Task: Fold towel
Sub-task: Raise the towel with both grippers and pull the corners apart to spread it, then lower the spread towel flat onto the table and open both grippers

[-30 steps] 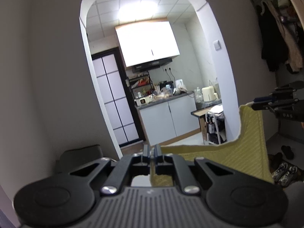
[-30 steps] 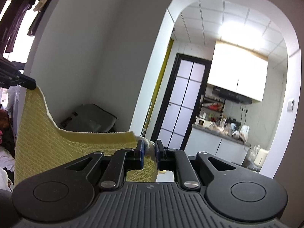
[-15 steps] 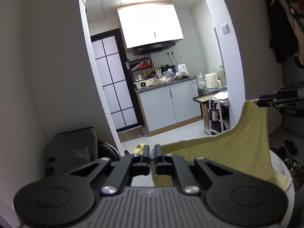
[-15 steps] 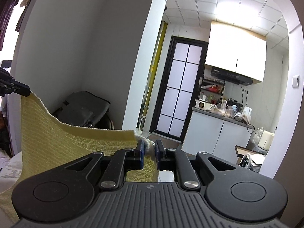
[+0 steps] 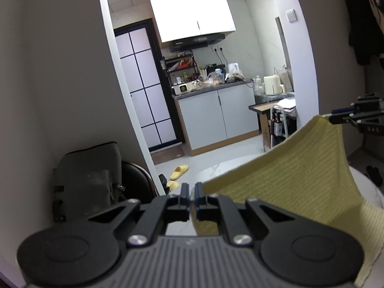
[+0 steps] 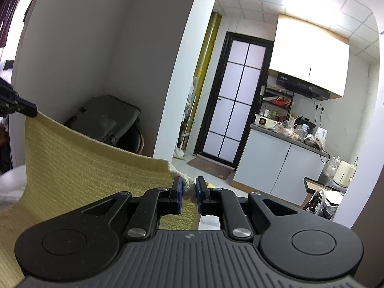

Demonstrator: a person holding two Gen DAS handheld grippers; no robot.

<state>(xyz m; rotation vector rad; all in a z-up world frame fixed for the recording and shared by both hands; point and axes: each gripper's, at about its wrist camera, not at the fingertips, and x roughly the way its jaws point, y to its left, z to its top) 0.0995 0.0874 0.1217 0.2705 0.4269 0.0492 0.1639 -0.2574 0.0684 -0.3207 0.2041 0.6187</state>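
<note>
A yellow ribbed towel (image 5: 295, 168) hangs stretched between my two grippers, its lower part draping onto a white marble table (image 5: 223, 166). In the left wrist view my left gripper (image 5: 192, 190) is shut on one top corner, and the right gripper (image 5: 336, 117) pinches the other corner at the far right. In the right wrist view my right gripper (image 6: 188, 188) is shut on a bunched corner of the towel (image 6: 84, 168), and the left gripper (image 6: 28, 110) holds the far corner at the left edge. The top hem sags between them.
A dark grey bag (image 5: 88, 180) rests on a chair by the wall. Yellow slippers (image 5: 178, 170) lie on the floor before an arched doorway to a kitchen with white cabinets (image 5: 213, 117). Coats (image 5: 364, 24) hang at the upper right.
Both grippers have come down and forward with the towel still held. The floor, slippers and table top have come into view, and the towel's lower part now lies on the table.
</note>
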